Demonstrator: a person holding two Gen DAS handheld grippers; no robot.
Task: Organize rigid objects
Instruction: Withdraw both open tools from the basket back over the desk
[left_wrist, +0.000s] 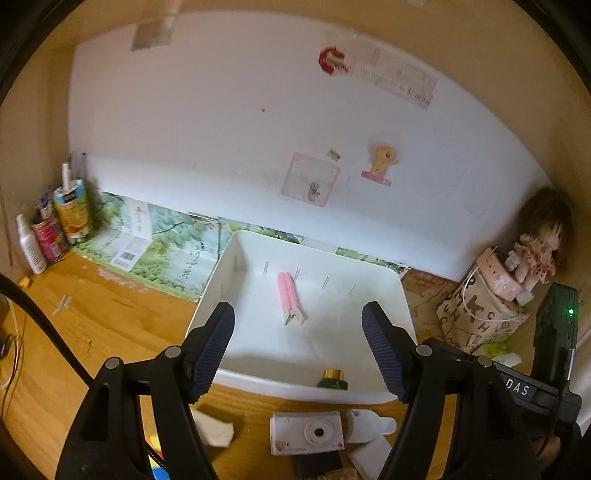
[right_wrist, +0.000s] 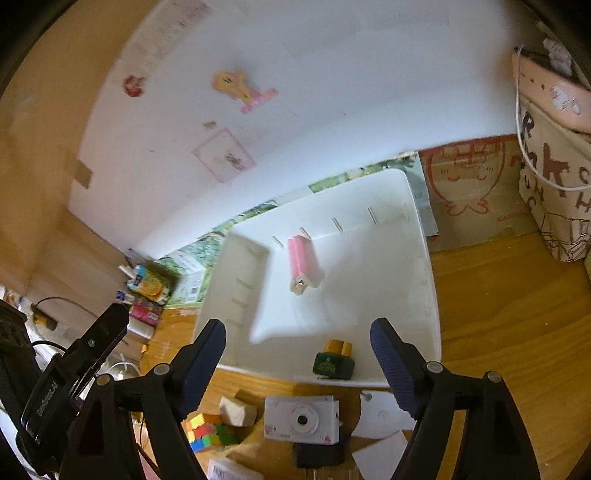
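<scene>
A white bin (left_wrist: 221, 273) (right_wrist: 428, 280) stands on the wooden desk. Inside lie a pink tube-like object (left_wrist: 289, 297) (right_wrist: 303, 263) and a dark green bottle with a gold cap (left_wrist: 332, 380) (right_wrist: 333, 363) by the near wall. A white toy camera (left_wrist: 306, 432) (right_wrist: 302, 421) lies on the desk in front of the bin. My left gripper (left_wrist: 298, 352) is open and empty above the bin's near edge. My right gripper (right_wrist: 298, 363) is open and empty, also over the near edge. A colourful cube (right_wrist: 210, 432) and a beige block (right_wrist: 236, 410) lie left of the camera.
White paper pieces (right_wrist: 380, 417) and a dark block (right_wrist: 317, 454) lie near the camera. Bottles and cans (left_wrist: 48, 229) crowd the back left corner. A patterned bag (left_wrist: 476, 314) with a doll (left_wrist: 535, 251) stands at the right. The wall is close behind the bin.
</scene>
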